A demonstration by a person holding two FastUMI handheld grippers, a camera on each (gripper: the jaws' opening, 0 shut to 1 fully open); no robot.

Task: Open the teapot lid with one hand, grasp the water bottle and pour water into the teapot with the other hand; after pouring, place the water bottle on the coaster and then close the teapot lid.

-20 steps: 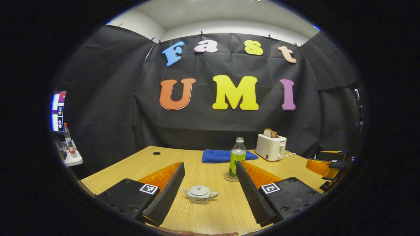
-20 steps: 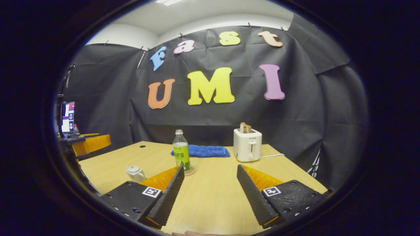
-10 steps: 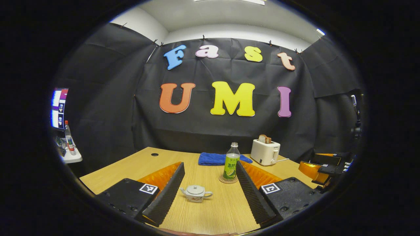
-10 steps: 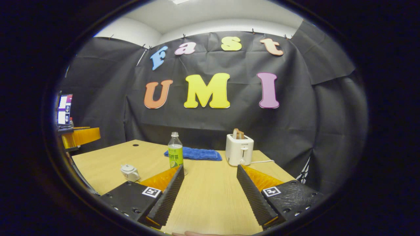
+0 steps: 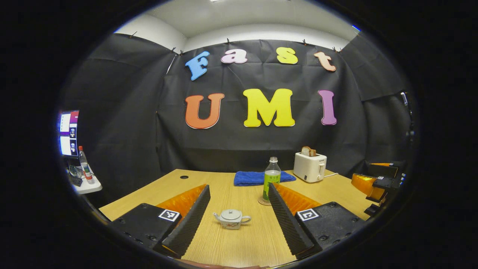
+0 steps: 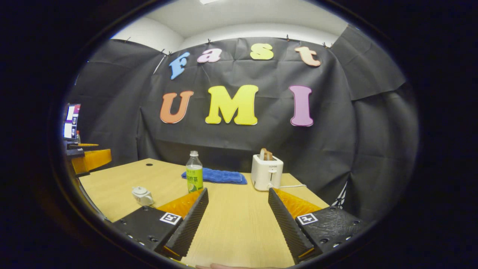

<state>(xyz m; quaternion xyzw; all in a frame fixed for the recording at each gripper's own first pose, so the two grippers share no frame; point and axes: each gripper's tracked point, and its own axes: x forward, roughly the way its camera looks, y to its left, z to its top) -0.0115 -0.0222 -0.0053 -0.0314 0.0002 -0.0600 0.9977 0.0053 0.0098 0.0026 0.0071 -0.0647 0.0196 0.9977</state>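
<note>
While both tools gape, wooden table [image 5: 224, 186], teapot [image 5: 231, 218], water bottle [image 5: 271, 179], coaster [image 5: 263, 202], toaster [image 6: 266, 172].

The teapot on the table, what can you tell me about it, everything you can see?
The teapot is small, squat and white, ceramic by its look, with faint reddish decoration low on its body. Its lid, with a little knob, sits closed on top. In the left gripper view the spout points left and the loop handle right. It stands upright on the wooden table, nearer than the water bottle, with nothing else touching it. It lies ahead between the left gripper fingers, which are spread wide and apart from it.
</note>
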